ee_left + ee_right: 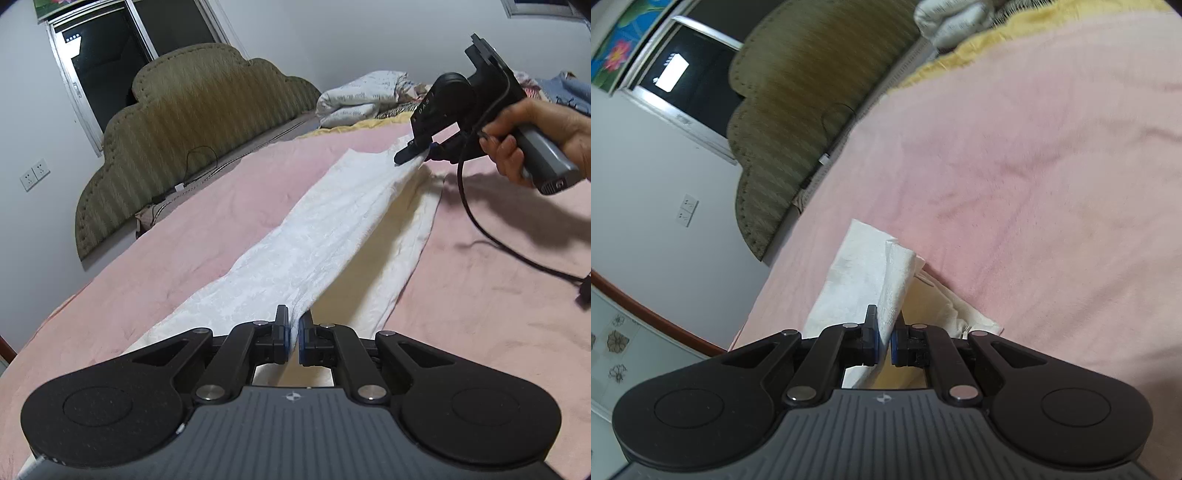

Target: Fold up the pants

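Black linkage grippers, blue-padded jaws, seemingly bare hand [543, 129]

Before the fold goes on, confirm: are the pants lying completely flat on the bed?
No: the left gripper and right gripper each pinch the white pants, lifting one layer off the bed.

The pants [325, 236] are white with a faint leafy pattern. The bed [480, 314] cover is pink. The headboard [192, 122] has olive-green stripes.
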A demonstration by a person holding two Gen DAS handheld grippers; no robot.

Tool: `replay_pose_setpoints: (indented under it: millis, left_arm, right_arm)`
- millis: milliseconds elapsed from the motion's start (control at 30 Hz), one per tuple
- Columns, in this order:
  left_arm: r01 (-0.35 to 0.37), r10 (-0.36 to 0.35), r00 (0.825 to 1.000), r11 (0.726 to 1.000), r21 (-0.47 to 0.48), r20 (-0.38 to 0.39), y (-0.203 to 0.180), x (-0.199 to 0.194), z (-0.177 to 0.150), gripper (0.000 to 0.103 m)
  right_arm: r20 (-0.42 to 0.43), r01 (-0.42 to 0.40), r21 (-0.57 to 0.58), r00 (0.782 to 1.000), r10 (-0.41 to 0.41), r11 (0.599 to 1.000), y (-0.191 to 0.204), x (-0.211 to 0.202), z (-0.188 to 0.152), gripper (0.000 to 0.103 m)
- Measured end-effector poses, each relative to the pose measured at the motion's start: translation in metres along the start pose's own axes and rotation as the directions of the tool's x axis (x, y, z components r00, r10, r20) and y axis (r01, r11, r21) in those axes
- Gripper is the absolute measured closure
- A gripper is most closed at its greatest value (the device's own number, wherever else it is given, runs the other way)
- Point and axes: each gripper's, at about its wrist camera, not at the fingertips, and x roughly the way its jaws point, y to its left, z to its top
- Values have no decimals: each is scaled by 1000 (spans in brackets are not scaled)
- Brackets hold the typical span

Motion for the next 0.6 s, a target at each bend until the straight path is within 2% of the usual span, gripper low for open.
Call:
replay_pose_setpoints:
  millis: [133,200,267,367,533,600]
  left_arm:
    - [51,-49,997,998,27,-51,-7,7,-11,95]
    - [54,-50,995,997,53,-87,-13,14,-18,95]
    - [45,-39,996,996,74,-84,-15,14,-21,95]
    - [64,-59,994,997,50,-91,-8,12,-21,94]
    - [102,-99,992,994,48,-74,-3,3,-21,85]
    - [130,-127,989,991,44,-70,-8,-3,-21,84]
  right_arm:
    - [-17,36,-62,999,-37,997,-2,-1,0,97]
    - [-60,51,-33,997,-53,998,-13,9,1,97]
    - [-76,41,-11,996,-42,999,-21,12,0,97]
    - [-77,16,21,997,-14,1000,-30,3,-1,95]
    - [-19,21,49,1000,-20,999,-39,-21,4,92]
    - [56,111,57,992,-114,992,-36,-32,6,79]
